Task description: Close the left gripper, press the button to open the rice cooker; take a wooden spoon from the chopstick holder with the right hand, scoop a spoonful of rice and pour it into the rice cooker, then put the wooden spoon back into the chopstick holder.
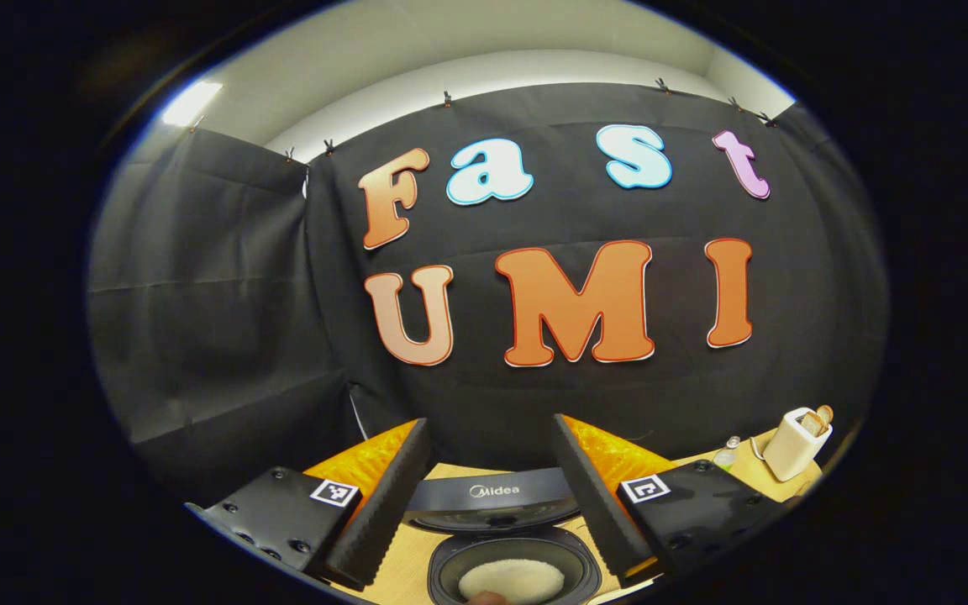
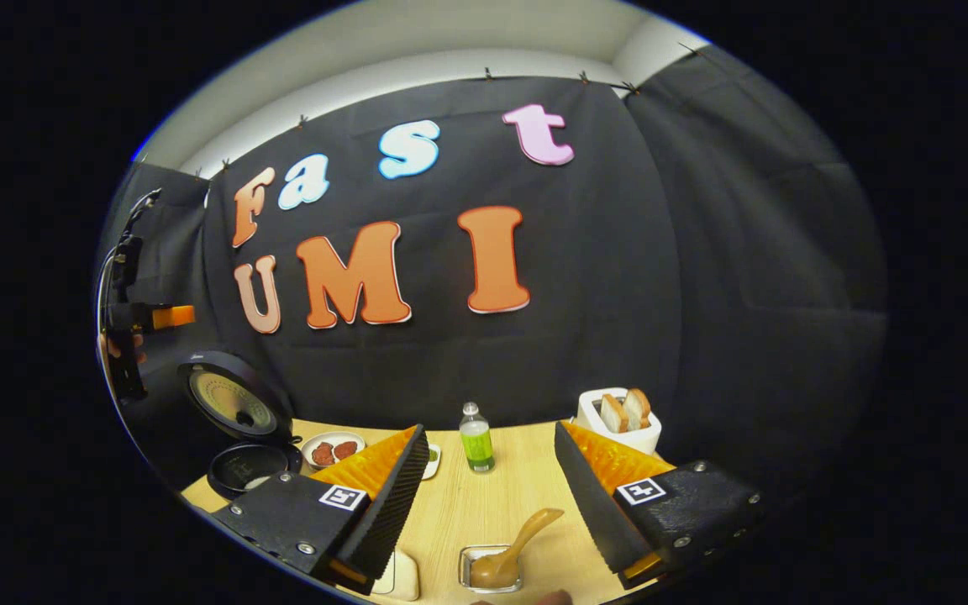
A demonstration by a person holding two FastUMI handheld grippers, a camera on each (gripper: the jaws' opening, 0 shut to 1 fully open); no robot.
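While both hand-held grippers gape, rice cooker (image 1: 514, 555) holds rice (image 1: 511, 581); wooden spoon (image 2: 511, 544) in dish (image 2: 491, 570).

On the pale wooden surface (image 2: 501, 504) the open black rice cooker (image 2: 244, 466) sits far left — a wooden spoon (image 2: 518, 538) rests in a small clear dish (image 2: 491, 570) in front, the green-filled bottle (image 2: 476, 439) behind it.

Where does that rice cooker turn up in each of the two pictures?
Left gripper view: the rice cooker sits bottom centre, lid raised, rice in its pot, between that view's own tongs.
Right gripper view: the rice cooker stands far left on the table, lid up.
Shared landmark: the toaster holding bread slices, at the right in both.
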